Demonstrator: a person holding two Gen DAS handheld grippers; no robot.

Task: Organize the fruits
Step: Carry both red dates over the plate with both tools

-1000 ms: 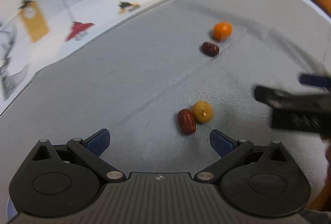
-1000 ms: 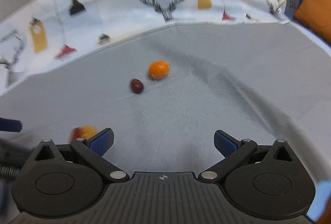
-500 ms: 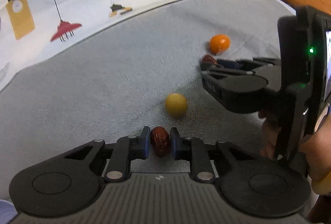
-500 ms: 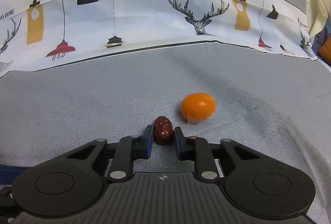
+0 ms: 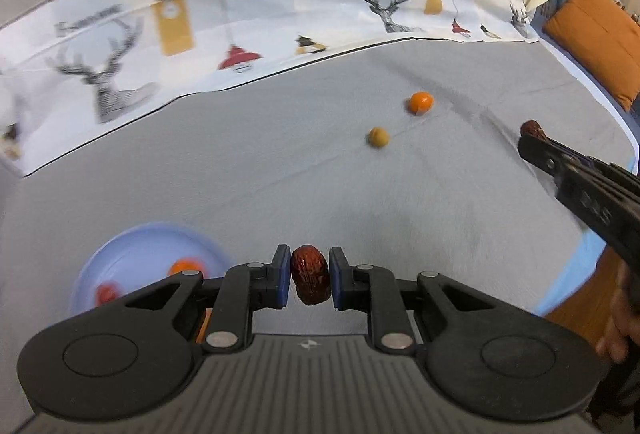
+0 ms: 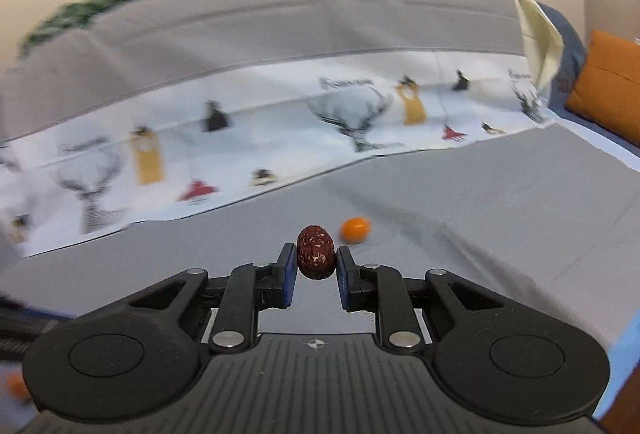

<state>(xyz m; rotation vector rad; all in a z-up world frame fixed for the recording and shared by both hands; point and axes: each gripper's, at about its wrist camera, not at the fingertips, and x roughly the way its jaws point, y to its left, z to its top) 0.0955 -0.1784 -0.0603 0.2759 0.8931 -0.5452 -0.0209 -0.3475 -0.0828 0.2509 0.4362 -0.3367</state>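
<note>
Wrinkled dark-red dates [image 5: 310, 278] [image 6: 315, 252] sit clamped in both the left claw [image 5: 309, 280] and right claw [image 6: 316, 270].

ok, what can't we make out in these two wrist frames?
- Blue plate, left wrist view: motion-blurred, and the left hand-held gripper covers its near edge. The orange and red contents can't be identified.
- Right hand-held gripper, left wrist view: its body is cut off by the right edge, with only the tip and its date showing.
- Orange blob, right wrist view: blurred and cut off by the left edge.
</note>
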